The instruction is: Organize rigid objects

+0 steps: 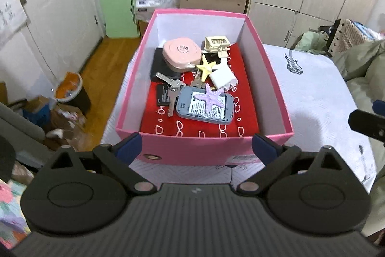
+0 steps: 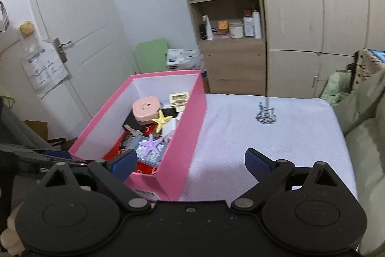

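1. Bedroom setting: white quilted bedspread [image 1: 312, 93] with a guitar print, wooden shelf unit [image 2: 226, 16] and wardrobe behind.
2. On the bedspread I see an open pink cardboard box [image 1: 199, 148], lined with red patterned cloth [image 1: 245, 117].
3. Inside it lie a pink rounded case [image 1: 181, 52], yellow plastic starfish [image 1: 205, 66], purple starfish [image 1: 209, 96] on a grey flat device [image 1: 187, 107], silver keys [image 1: 172, 88], a white charger block [image 1: 222, 78] and a cream clip [image 1: 216, 42].
4. My left gripper [image 1: 196, 147] hangs before the box's near wall, jaws spread wide, holding nothing.
5. My right gripper [image 2: 190, 161] is likewise wide apart and empty, straddling the box's near right corner.
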`<act>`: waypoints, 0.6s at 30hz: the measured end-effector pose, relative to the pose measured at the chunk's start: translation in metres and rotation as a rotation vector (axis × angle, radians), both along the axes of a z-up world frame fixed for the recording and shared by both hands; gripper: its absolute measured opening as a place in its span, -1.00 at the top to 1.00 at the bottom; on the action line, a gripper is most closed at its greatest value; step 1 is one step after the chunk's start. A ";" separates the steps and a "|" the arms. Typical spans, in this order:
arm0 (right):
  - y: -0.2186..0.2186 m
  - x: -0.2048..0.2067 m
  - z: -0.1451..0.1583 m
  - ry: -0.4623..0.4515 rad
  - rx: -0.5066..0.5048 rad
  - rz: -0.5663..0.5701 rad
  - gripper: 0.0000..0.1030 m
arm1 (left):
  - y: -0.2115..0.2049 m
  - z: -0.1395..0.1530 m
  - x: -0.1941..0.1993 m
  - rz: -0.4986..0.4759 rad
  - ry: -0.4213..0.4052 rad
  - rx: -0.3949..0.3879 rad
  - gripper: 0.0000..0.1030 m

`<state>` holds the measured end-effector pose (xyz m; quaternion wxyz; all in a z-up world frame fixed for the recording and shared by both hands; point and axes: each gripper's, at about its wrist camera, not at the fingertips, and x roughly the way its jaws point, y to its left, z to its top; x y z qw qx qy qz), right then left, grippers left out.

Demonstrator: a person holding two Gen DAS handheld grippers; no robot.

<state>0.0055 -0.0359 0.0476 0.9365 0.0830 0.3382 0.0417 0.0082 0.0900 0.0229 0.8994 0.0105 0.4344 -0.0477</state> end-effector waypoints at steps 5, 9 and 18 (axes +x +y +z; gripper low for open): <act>-0.005 -0.008 -0.002 0.023 0.006 -0.038 -0.91 | 0.000 0.005 -0.009 0.000 0.009 0.002 -0.92; -0.011 -0.013 -0.005 0.040 0.022 -0.076 -0.91 | 0.001 0.003 -0.012 0.011 0.036 -0.009 -0.92; -0.015 -0.013 -0.006 0.048 0.000 -0.094 -0.91 | -0.008 0.001 -0.019 0.005 0.026 -0.001 -0.92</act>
